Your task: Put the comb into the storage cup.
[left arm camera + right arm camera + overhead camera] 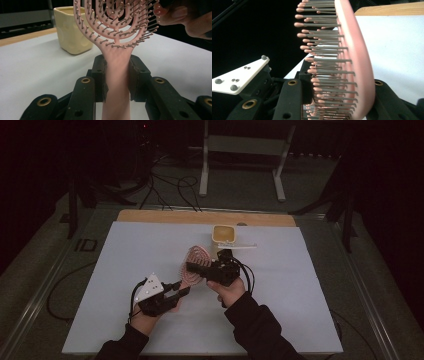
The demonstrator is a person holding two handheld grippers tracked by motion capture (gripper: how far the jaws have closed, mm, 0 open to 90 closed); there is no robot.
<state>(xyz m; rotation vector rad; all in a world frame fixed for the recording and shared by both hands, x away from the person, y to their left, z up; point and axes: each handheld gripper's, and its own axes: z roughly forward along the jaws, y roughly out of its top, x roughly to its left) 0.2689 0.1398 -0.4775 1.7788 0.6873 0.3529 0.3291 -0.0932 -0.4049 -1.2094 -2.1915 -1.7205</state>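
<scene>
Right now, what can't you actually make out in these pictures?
- Inside of the cream cup: high view too small and dim; left gripper view cuts off its rim.
- Pink hairbrush head top: cropped in both gripper views.
- Right gripper jaws' contact: bristles hide it in the right gripper view.

One pink brush (196, 262). One cream cup (223, 237). One white strip (240, 246) lying beside the cup; what it is cannot be told. Two tongs: the left (181, 293) and the right (192, 267). Two hands: left (145, 321), right (227, 292). One tabletop (300, 300).
</scene>
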